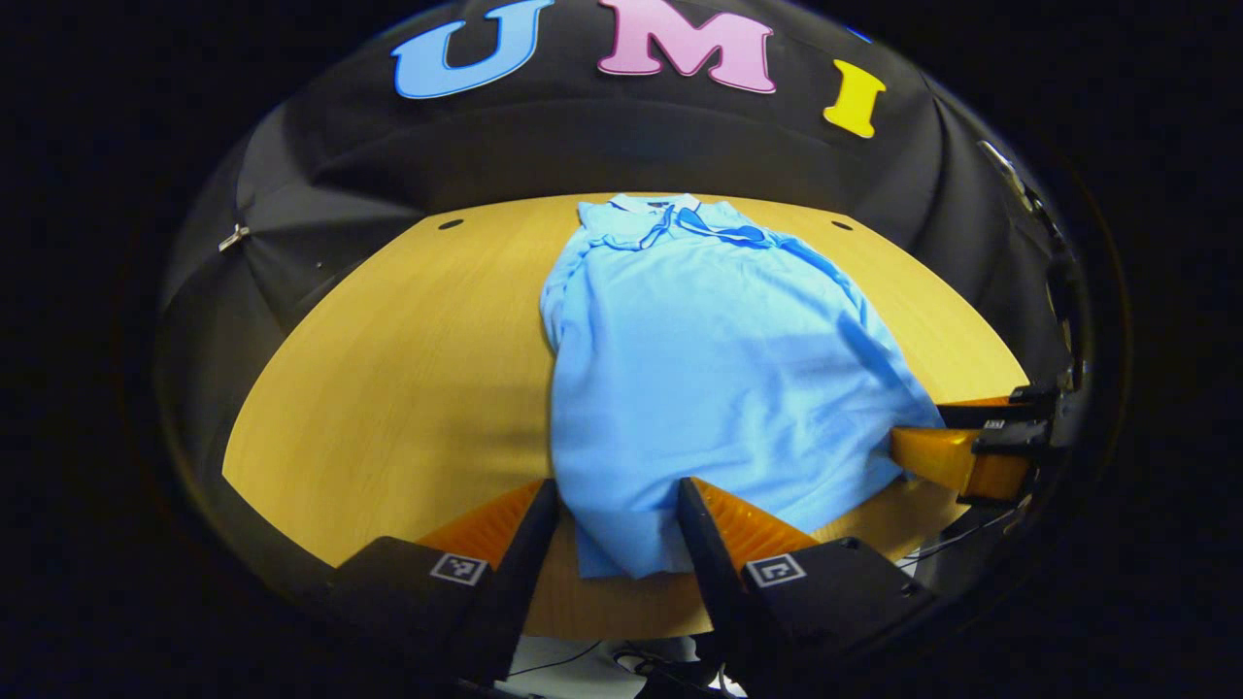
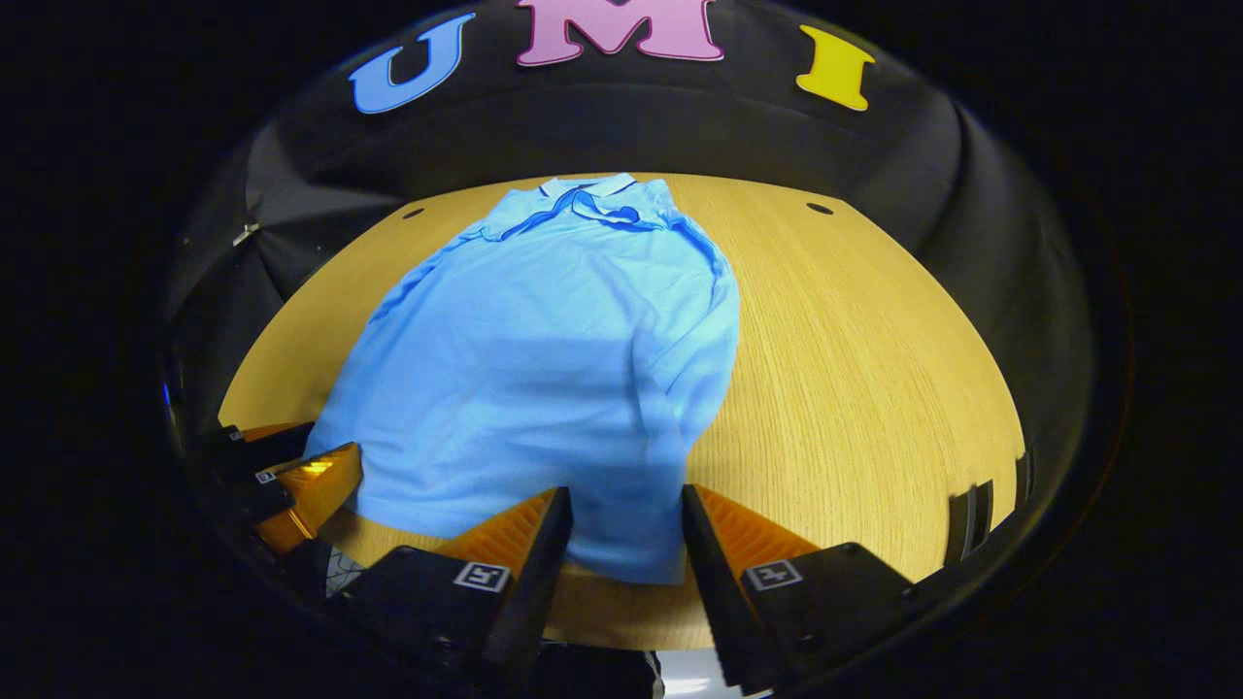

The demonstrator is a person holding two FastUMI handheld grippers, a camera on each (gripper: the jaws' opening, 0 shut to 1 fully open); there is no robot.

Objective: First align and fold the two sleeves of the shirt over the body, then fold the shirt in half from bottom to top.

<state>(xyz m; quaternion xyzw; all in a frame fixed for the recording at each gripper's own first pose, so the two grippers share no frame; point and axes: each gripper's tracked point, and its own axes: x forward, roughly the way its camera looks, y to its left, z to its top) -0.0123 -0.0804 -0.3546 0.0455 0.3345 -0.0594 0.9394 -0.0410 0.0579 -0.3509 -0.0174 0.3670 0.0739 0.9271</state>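
A light blue polo shirt (image 1: 699, 359) (image 2: 544, 359) lies on the wooden table (image 1: 388, 369) (image 2: 855, 369), collar (image 1: 660, 209) (image 2: 592, 189) at the far end, both sleeves folded in over the body. My left gripper (image 1: 619, 495) is at the near left corner of the bottom hem, open, with the hem cloth between its fingers. My right gripper (image 2: 624, 500) is at the near right corner, also open, the hem lying between its fingers. Each gripper shows in the other's view: the right gripper (image 1: 957, 456) touching the shirt's right edge, the left gripper (image 2: 311, 481) at the shirt's left edge.
Bare wood stretches on both sides of the shirt. Two small dark holes (image 1: 450, 224) (image 2: 819, 208) mark the table's far corners. The black booth wall (image 1: 621, 146) rises right behind the table. The table's near edge runs just under my fingers.
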